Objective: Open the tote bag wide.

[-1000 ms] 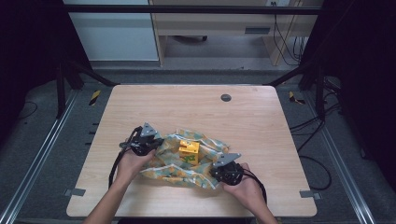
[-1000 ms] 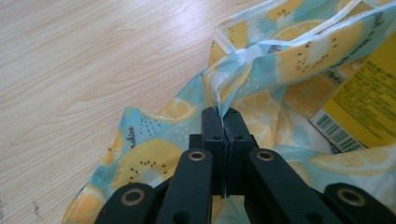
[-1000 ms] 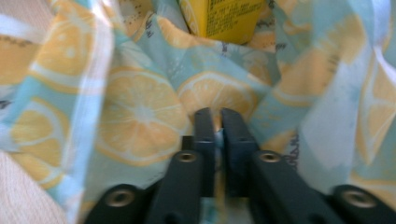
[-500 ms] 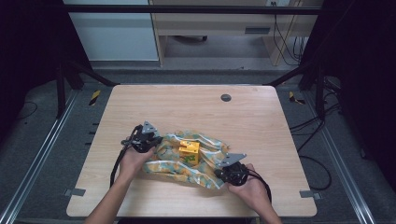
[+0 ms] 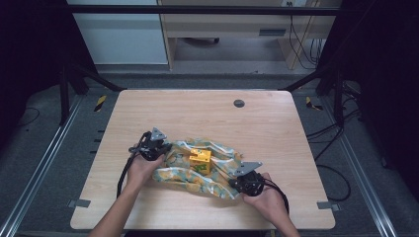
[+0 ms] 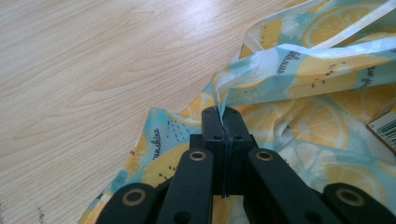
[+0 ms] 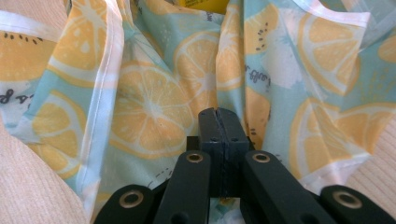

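A cloth (image 5: pixel 185 174) printed with lemon slices on light blue lies crumpled on the wooden table (image 5: pixel 197 116). A small yellow box (image 5: pixel 200 160) sits on the cloth's middle. My left gripper (image 5: pixel 165 147) is at the cloth's left edge. In the left gripper view its jaws are shut on a hemmed fold of the cloth (image 6: pixel 299 70), which rises from my left gripper (image 6: pixel 224 114). My right gripper (image 5: pixel 235 183) is at the cloth's front right corner. Its jaws are shut, and folds of the cloth (image 7: pixel 154 107) draw in toward my right gripper (image 7: pixel 218 112).
A round black grommet (image 5: pixel 239 103) is set in the table toward the far side. Bare wood lies beyond and to the right of the cloth. A barcode label (image 6: pixel 385 127) shows at the edge of the left gripper view. Cables trail from both grippers.
My right gripper has shifted a little to the right and toward the table's front edge, drawing the cloth's corner with it. The left gripper has kept its place.
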Demonstrator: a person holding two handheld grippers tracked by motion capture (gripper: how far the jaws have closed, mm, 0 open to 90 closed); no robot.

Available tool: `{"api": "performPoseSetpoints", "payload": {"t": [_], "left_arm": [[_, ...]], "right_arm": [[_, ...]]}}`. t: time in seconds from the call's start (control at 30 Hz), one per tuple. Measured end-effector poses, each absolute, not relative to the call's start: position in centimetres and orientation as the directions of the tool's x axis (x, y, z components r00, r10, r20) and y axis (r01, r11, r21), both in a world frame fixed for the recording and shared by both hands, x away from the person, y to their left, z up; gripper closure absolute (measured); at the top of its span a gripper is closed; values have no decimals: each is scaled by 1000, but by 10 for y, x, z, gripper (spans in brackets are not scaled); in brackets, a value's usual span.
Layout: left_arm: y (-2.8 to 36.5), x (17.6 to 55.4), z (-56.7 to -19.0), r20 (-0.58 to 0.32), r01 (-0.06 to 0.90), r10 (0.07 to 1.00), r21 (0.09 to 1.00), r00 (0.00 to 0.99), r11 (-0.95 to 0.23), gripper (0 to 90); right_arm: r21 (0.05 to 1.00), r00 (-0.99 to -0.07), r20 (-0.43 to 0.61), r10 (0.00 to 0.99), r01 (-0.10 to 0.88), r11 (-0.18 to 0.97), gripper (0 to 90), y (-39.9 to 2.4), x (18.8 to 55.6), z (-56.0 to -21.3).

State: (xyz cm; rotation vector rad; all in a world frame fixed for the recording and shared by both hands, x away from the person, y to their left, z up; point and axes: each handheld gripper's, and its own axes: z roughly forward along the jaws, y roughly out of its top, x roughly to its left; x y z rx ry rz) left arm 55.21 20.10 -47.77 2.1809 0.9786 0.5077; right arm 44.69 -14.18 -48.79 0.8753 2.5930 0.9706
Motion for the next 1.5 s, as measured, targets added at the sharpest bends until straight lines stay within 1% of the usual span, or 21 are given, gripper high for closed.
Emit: {"api": "performPoseSetpoints", "payload": {"t": [0.87, 1.0, 1.03, 1.07, 1.13, 1.17, 1.23, 1.3, 1.4, 1.5], "left_arm": [[199, 550, -480, 83, 500, 764, 710, 639, -496, 900], [199, 548, -480, 76, 493, 767, 725, 637, -481, 890], [199, 547, -479, 73, 489, 767, 731, 638, -476, 846], [199, 544, -476, 82, 477, 766, 739, 637, -476, 793], [201, 540, -471, 102, 453, 768, 756, 632, -473, 672], [201, 537, -468, 98, 443, 773, 771, 627, -457, 638], [201, 531, -462, 103, 422, 776, 791, 622, -443, 539], [200, 526, -456, 97, 400, 770, 810, 631, -430, 484], [198, 517, -446, 93, 371, 760, 831, 643, -415, 410], [198, 508, -437, 89, 350, 764, 850, 639, -393, 333]], "right_arm": [[659, -771, -27, 636, 464, 591, 900, -152, 450, -488], [674, -771, -26, 636, 457, 581, 899, -154, 450, -488], [682, -772, -18, 636, 455, 572, 878, -155, 450, -489], [691, -778, -17, 628, 445, 570, 833, -156, 449, -489], [728, -772, -17, 635, 426, 538, 701, -157, 448, -486], [745, -772, -19, 636, 413, 523, 651, -157, 447, -484], [784, -766, -22, 643, 385, 486, 510, -155, 446, -477], [807, -761, -18, 648, 372, 458, 406, -152, 445, -468], [844, -769, -37, 638, 317, 432, 308, -149, 439, -455], [885, -755, -61, 653, 263, 385, 239, -151, 434, -441]]}}
